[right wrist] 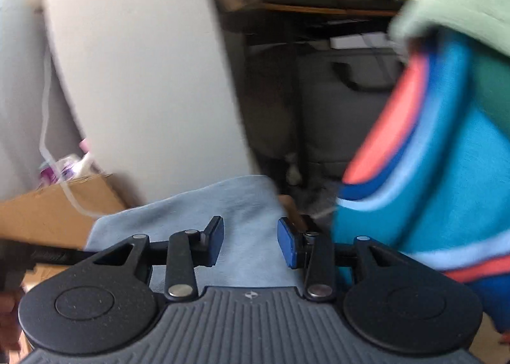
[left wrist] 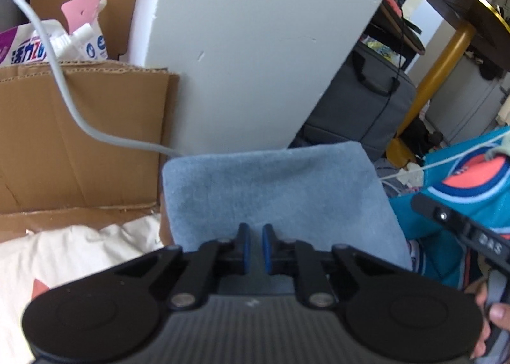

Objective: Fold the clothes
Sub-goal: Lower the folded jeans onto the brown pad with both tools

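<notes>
The landmark is the folded blue cloth (left wrist: pixel 271 192), the task's thing. It lies flat just ahead of both tools, against the foot of a white panel (left wrist: pixel 255 45).

Containers: a cardboard box (left wrist: pixel 79 128) stands left of the cloth. In it are a purple-and-white refill pouch (left wrist: pixel 25 45) and a white spray bottle (left wrist: pixel 92 39) with a pink tag. The pouch carries large blue print, partly hidden; the characters "活力" can be read, the rest cannot. The bottle's label shows blue round marks too small to read. A grey cable (left wrist: pixel 63 83) runs down across the box to the cloth's left corner. Behind the cloth to the right sits a grey bag (left wrist: pixel 366 102) with black handles; its contents cannot be seen. A white bag (left wrist: pixel 63 252) lies below the box, left of the cloth.

Right of the cloth is a teal garment (left wrist: pixel 462 198) with orange and blue stripes, blurred in the right wrist view.

Left tool (left wrist: pixel 255 247): jaws narrow, nearly closed, a thin gap between the blue pads, nothing between them; the cloth lies beyond the tips. Right tool (right wrist: pixel 250 243): jaws stand apart, gripping nothing, over the cloth. Its body, seen from the left wrist, is lettered "DAS".
</notes>
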The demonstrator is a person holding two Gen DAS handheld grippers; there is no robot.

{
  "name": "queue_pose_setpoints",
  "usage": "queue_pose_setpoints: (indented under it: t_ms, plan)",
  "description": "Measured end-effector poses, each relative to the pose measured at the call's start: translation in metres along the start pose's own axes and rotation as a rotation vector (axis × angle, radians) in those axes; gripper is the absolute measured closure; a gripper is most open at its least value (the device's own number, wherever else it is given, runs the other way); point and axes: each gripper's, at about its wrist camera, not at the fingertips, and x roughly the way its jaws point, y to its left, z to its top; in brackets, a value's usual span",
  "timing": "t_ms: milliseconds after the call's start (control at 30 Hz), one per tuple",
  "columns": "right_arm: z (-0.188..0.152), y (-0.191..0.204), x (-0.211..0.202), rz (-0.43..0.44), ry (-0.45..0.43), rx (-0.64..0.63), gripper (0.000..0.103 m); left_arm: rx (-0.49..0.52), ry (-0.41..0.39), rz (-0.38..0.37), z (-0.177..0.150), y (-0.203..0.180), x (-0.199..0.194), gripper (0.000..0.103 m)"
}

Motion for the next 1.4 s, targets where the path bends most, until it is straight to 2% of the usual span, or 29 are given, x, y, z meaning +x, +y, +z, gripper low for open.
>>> queue_pose_setpoints:
  t_ms: [133, 233, 333, 433, 567, 700, 833, 933, 1000, 1033, 1067, 1133, 1267, 1400]
  plan:
    - [-0.002, 0.008, 0.030, 0.030, 0.093, -0.080, 0.067, 0.007, -0.028, 0.021, 0.007, 0.001, 0.007, 0.093]
    - [0.005, 0.009, 0.051, 0.032, 0.141, -0.111, 0.069, 0.019, -0.032, 0.039, 0.011, 0.005, 0.011, 0.100]
    - [0.022, 0.004, 0.064, 0.019, 0.137, -0.056, 0.068, 0.030, -0.035, 0.036, 0.012, 0.009, 0.014, 0.100]
    - [0.034, 0.007, 0.089, 0.043, 0.168, 0.023, 0.068, 0.041, -0.048, 0.041, 0.011, 0.013, 0.015, 0.100]
    - [0.035, 0.007, 0.113, -0.003, 0.201, 0.030, 0.070, 0.048, -0.095, 0.039, 0.010, 0.008, 0.012, 0.100]
    - [0.027, 0.004, 0.127, -0.032, 0.217, 0.024, 0.071, 0.067, -0.092, 0.061, 0.012, 0.005, 0.021, 0.100]
    - [0.024, 0.002, 0.139, -0.065, 0.244, 0.040, 0.071, -0.005, -0.058, 0.073, 0.020, 0.009, 0.035, 0.100]
    - [0.028, 0.006, 0.129, -0.077, 0.233, 0.029, 0.070, -0.018, -0.049, 0.094, 0.030, 0.006, 0.037, 0.100]
    - [0.029, 0.009, 0.112, -0.050, 0.204, -0.002, 0.069, 0.001, -0.091, 0.123, 0.037, 0.004, 0.023, 0.097]
    - [0.028, 0.008, 0.100, -0.030, 0.190, -0.015, 0.069, 0.001, -0.120, 0.113, 0.038, 0.005, 0.012, 0.079]
    - [0.027, 0.007, 0.088, -0.020, 0.179, -0.021, 0.069, 0.000, -0.148, 0.101, 0.039, 0.006, 0.001, 0.064]
    - [0.024, 0.004, 0.064, 0.001, 0.156, -0.032, 0.069, -0.002, -0.171, 0.041, 0.035, 0.008, -0.020, 0.065]
    - [0.011, -0.004, 0.010, 0.046, 0.126, -0.027, 0.069, 0.053, -0.144, -0.010, 0.007, -0.001, -0.049, 0.065]
    - [-0.019, -0.002, -0.036, 0.080, 0.108, -0.064, 0.069, 0.121, -0.112, -0.058, -0.030, -0.019, -0.069, 0.065]
